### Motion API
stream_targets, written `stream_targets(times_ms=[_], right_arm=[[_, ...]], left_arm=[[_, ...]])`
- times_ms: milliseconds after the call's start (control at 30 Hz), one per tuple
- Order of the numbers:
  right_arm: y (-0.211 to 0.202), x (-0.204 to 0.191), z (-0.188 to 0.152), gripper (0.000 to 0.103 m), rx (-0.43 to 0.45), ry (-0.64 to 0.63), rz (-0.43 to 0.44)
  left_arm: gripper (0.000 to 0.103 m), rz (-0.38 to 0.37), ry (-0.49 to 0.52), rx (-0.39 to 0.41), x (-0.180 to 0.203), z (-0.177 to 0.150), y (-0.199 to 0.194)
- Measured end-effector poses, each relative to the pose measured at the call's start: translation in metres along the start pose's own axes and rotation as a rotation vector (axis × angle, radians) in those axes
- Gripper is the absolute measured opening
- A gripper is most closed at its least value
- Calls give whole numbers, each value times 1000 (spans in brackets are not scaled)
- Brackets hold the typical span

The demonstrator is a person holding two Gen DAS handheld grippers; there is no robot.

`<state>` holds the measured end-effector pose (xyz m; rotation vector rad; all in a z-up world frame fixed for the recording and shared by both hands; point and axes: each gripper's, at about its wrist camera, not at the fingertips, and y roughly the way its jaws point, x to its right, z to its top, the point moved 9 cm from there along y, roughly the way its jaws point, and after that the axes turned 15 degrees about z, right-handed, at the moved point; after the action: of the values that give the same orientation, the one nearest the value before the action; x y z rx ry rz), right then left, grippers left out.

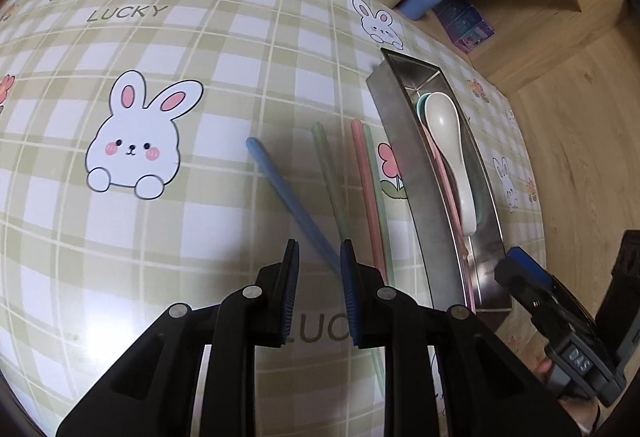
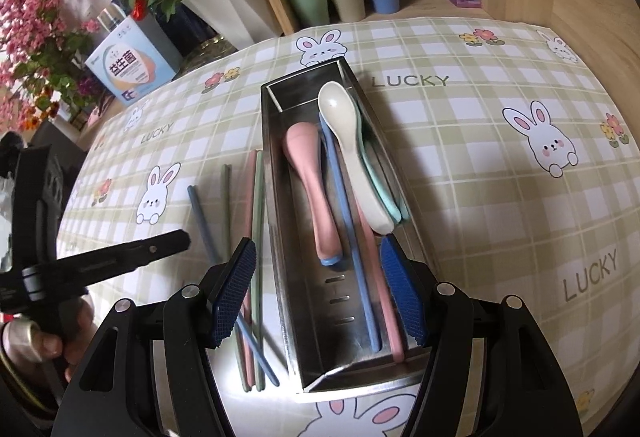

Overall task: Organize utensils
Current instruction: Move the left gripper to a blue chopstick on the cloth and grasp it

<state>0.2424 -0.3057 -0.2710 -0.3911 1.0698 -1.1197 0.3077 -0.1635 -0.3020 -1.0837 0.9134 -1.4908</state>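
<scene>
The blue chopstick (image 1: pixel 288 197) lies slantwise on the checked rabbit-print tablecloth (image 1: pixel 160 37), its near end running in toward the left gripper (image 1: pixel 319 257); beside it lie two green chopsticks (image 1: pixel 330 173) and a pink chopstick (image 1: pixel 366 189), all four loose on the cloth just beside the long wall of the stainless steel utensil tray (image 2: pixel 280 197). Inside the tray already rest a cream spoon (image 2: pixel 352 157), a pink spoon (image 2: pixel 308 181) over a blue one, a mint spoon (image 2: pixel 386 197) under the cream one, and one blue and one pink chopstick laid lengthwise. So the step in hand looks like gathering the remaining chopsticks, with the blue one first. The left gripper's jaws stand a narrow way apart, hovering over the chopstick's near end; the stick appears to pass by the right-hand pad rather than sit squarely between the two, and I cannot tell whether it touches. The right gripper (image 2: pixel 320 289) hangs over the near end of the tray with its jaws wide apart and nothing between them. The next move, as I judge it, calls for centring the left jaws across the thin stick, lowering to the cloth and pinching without rolling it, then lifting it over the tray wall and laying it along the other blue chopstick; a shallow grip risks the stick swivelling.
</scene>
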Motion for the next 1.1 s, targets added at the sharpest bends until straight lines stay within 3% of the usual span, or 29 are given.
stream_targets(times_ms=[267, 567, 833, 1100], right_arm=[[-5, 12, -1, 63, 13, 36, 0], [-4, 14, -3, 63, 12, 46, 7], [-8, 17, -4, 63, 23, 54, 3], [-4, 11, -6, 63, 17, 50, 19]], left_arm=[[20, 95, 46, 24, 4, 0, 16], [19, 139, 100, 49, 8, -2, 16], [18, 101, 128, 15, -2, -18, 10], [19, 109, 155, 36, 4, -21, 10]])
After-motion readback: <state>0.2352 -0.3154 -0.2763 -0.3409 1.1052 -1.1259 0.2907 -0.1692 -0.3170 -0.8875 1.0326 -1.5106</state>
